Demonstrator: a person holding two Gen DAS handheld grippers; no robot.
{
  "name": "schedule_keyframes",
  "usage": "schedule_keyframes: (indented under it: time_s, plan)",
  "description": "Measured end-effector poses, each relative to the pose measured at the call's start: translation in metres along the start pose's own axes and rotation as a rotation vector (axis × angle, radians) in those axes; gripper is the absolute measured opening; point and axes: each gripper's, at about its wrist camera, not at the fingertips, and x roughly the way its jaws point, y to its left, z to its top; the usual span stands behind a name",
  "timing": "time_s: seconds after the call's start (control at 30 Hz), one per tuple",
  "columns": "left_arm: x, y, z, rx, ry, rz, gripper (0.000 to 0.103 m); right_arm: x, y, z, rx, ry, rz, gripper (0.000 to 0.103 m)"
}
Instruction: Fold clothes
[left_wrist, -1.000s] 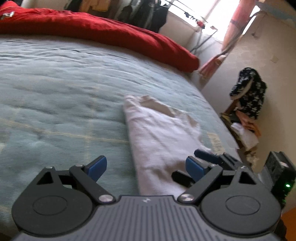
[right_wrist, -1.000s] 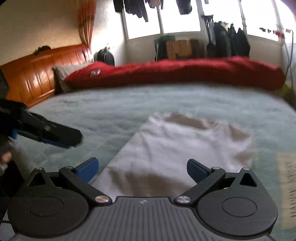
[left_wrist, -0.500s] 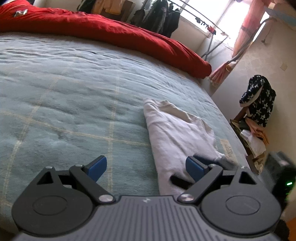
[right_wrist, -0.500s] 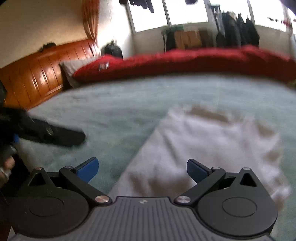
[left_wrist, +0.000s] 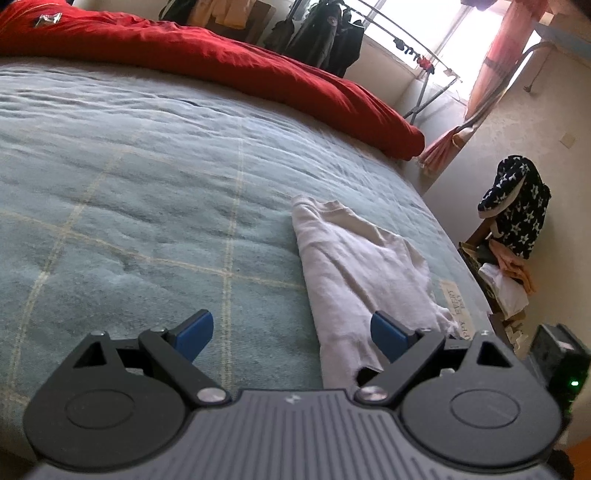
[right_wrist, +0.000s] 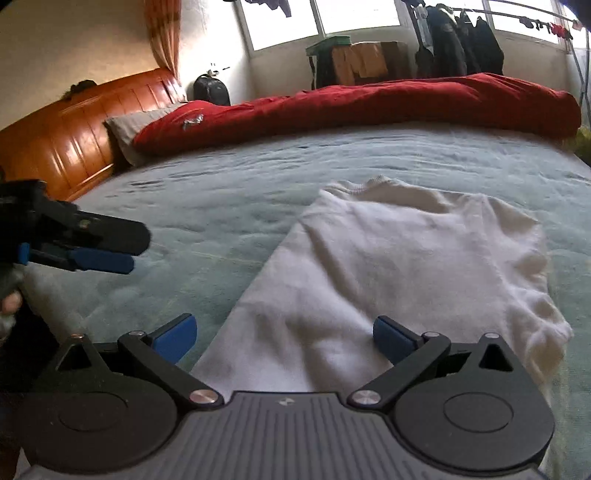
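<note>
A white garment (right_wrist: 399, 266) lies folded lengthwise on the pale green bed cover (right_wrist: 229, 184), collar end away from me. In the left wrist view the same white garment (left_wrist: 351, 266) runs along the bed's right side. My right gripper (right_wrist: 284, 338) hangs open just above the garment's near hem, nothing between its blue pads. My left gripper (left_wrist: 291, 332) is open too, left of the garment's near edge, over bare cover (left_wrist: 147, 206). From the right wrist view the left gripper (right_wrist: 110, 247) shows at the left edge, fingers pointing right, a hand below it.
A rolled red duvet (right_wrist: 369, 107) lies along the far side of the bed, with a grey pillow (right_wrist: 129, 129) and wooden headboard (right_wrist: 66, 136) at left. Right of the bed stand a star-patterned garment (left_wrist: 517, 206) over a cluttered pile and a black device (left_wrist: 557, 358).
The left gripper has drawn leftward, so the garment sits further right in its view. The right gripper has neared the hem and no longer shows in the left view. Both stay open.
</note>
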Motion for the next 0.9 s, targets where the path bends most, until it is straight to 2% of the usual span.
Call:
schedule_keyframes:
  time_s: [0.2,0.3,0.47,0.67,0.83,0.9]
  plan:
    - [0.004,0.003,-0.001,-0.043,0.009,-0.078,0.092,-0.024,-0.015,0.001,0.057,-0.031,-0.027,0.103]
    - [0.01,0.0,-0.003,-0.053,0.026,-0.116,0.092,-0.044,-0.05,0.002,0.214,-0.064,-0.038,0.103]
    - [0.022,-0.001,-0.005,-0.067,0.06,-0.136,0.092,-0.062,-0.104,-0.012,0.452,-0.079,-0.04,0.103]
    - [0.041,0.003,-0.005,-0.12,0.105,-0.2,0.092,-0.054,-0.135,-0.02,0.602,-0.059,0.031,0.103]
    - [0.063,0.009,0.001,-0.204,0.152,-0.26,0.092,-0.028,-0.167,-0.013,0.741,0.011,0.094,0.103]
    - [0.073,0.009,0.006,-0.208,0.17,-0.256,0.092,-0.018,-0.177,-0.01,0.795,0.044,0.14,0.103]
